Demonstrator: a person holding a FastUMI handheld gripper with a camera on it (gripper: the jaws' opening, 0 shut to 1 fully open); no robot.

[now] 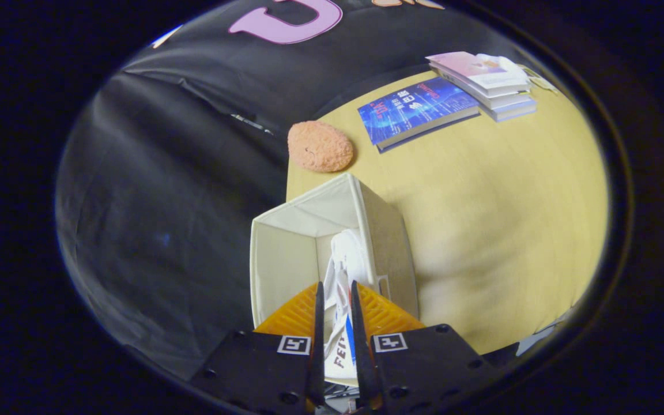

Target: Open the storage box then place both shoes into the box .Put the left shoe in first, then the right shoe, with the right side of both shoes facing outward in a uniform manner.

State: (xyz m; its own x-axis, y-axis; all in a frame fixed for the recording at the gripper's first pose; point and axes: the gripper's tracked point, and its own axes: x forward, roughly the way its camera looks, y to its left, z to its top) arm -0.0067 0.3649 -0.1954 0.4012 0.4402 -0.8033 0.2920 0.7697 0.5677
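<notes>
A beige fabric storage box [286, 253] stands open on the yellow table [499, 202], near its left edge. My gripper [336, 291] is above the box and shut on a white shoe [344, 262], whose edge is pinched between both fingers. The shoe hangs toe-first down into the box along its right inner wall. Part of the shoe with red and blue markings shows between the fingers close to the camera. The box floor under the shoe is hidden, so I cannot tell whether another shoe lies inside.
An orange, rough oval object [320, 146] lies just beyond the box. Farther back lie a blue book [415, 109] and a stack of books [485, 80]. The table's left edge runs close beside the box, with the dark cloth wall beyond.
</notes>
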